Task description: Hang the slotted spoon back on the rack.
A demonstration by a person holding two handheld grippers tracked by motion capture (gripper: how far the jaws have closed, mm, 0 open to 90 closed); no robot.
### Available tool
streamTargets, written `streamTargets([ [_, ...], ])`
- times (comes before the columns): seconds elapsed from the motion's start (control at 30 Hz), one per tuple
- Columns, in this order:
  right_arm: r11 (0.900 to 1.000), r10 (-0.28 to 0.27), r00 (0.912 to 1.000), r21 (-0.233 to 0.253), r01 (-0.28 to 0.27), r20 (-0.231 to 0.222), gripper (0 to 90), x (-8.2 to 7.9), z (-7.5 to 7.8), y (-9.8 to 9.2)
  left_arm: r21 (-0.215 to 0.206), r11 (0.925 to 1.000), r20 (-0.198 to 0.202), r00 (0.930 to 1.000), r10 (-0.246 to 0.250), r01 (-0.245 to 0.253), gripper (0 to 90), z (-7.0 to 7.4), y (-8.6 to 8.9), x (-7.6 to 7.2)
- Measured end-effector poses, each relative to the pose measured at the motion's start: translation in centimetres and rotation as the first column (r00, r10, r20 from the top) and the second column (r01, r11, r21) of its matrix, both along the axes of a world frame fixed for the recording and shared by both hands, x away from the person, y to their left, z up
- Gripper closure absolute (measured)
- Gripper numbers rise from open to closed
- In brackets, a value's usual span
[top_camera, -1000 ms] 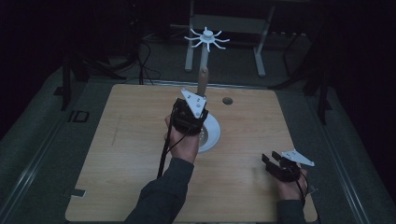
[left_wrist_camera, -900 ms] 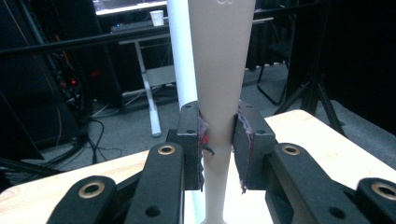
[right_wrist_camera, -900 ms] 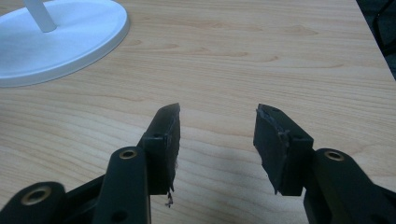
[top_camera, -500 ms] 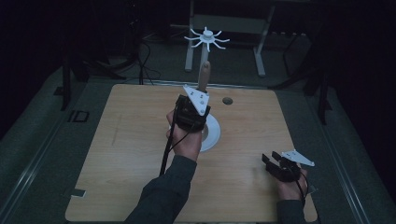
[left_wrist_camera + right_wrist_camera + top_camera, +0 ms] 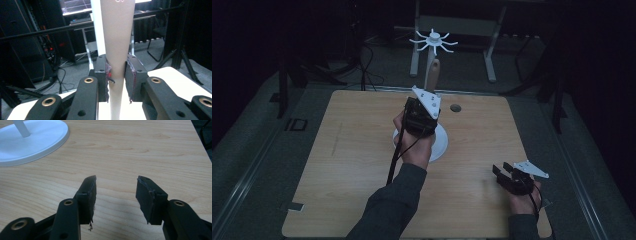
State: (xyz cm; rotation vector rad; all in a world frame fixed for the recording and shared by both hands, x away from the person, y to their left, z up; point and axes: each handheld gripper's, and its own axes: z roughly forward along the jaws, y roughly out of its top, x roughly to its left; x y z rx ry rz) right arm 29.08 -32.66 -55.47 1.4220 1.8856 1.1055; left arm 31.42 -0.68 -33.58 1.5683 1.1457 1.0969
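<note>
Left gripper clamping a tan tapered handle, upright, beside the white pole of a stand whose round base is sitting mid-table. Right gripper resting low over the wooden table near the right front corner, jaws gaping wide, gripping nothing.

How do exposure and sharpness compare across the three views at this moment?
High view: underexposed, the surroundings nearly black, the wooden table dim but readable. Left gripper view: the pale tapered piece gripped in the left tongs is bright and slightly washed out, with the background soft. Right gripper view: evenly lit, wood grain crisp, the open right tongs a little soft up close.
</note>
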Motion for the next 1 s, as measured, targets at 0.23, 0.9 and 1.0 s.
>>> streamTargets([
  [0.23,1.0,0.0,1.0,0.001,0.0,0.0,50.5,0.0,0.0,0.0,0.013,0.9995,-0.005,0.9996,0.028,-0.028,73.7,0.2,0.0,0.8],
  [0.9,1.0,0.003,1.0,0.003,-0.003,-0.003,50.5,0.1,-0.1,0.0,0.041,0.9978,-0.024,0.9983,0.053,-0.052,73.5,0.3,-0.8,2.0],
  [1.0,1.0,0.002,1.0,0.004,-0.002,-0.001,50.5,0.1,-0.1,-0.1,0.04,0.9976,-0.025,0.9981,0.057,-0.056,73.5,0.3,-0.9,2.1],
])
